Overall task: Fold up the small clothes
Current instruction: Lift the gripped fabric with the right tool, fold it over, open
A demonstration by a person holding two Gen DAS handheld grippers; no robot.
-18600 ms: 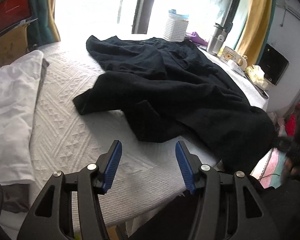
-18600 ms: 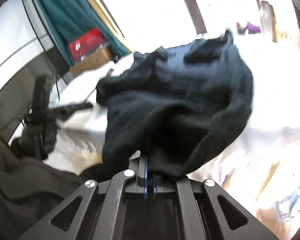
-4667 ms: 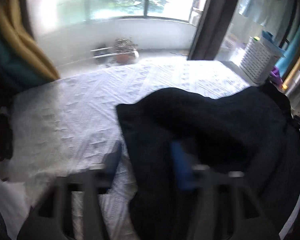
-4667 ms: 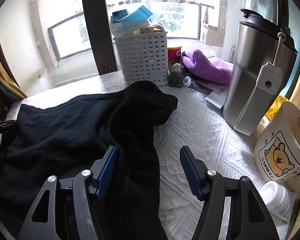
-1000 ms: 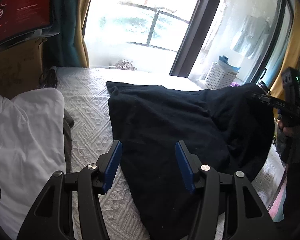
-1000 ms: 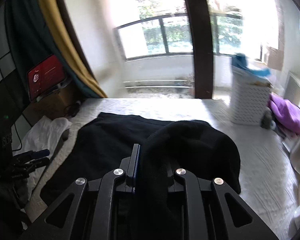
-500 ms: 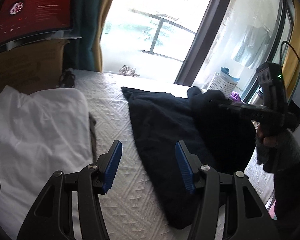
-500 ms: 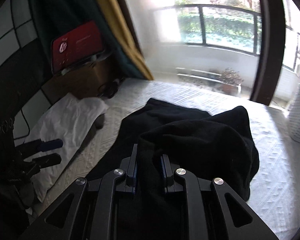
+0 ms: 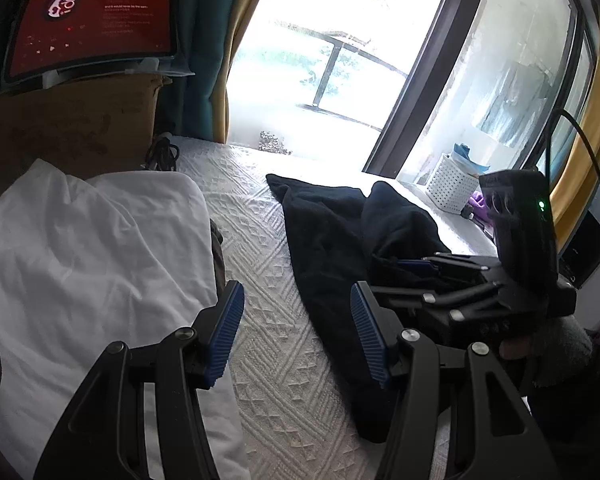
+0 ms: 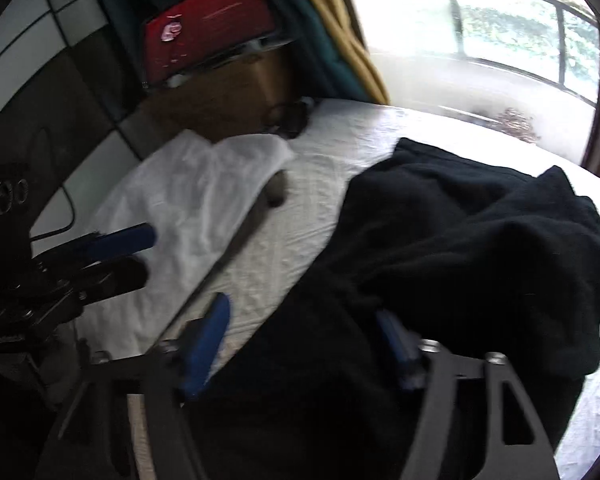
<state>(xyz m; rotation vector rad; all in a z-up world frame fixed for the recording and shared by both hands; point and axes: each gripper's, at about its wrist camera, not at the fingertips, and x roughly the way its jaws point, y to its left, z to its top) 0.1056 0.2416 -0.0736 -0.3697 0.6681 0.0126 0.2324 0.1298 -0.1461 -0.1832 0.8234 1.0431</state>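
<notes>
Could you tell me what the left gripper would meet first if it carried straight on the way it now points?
Most likely the white quilted bedcover: the left gripper stands open with only that cover between its fingers. The black garment lies just to the right of that line, though depth is hard to judge.

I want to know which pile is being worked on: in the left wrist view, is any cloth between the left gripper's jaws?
No, the left gripper frames only bare white bedspread, with the black garment beside it.
</notes>
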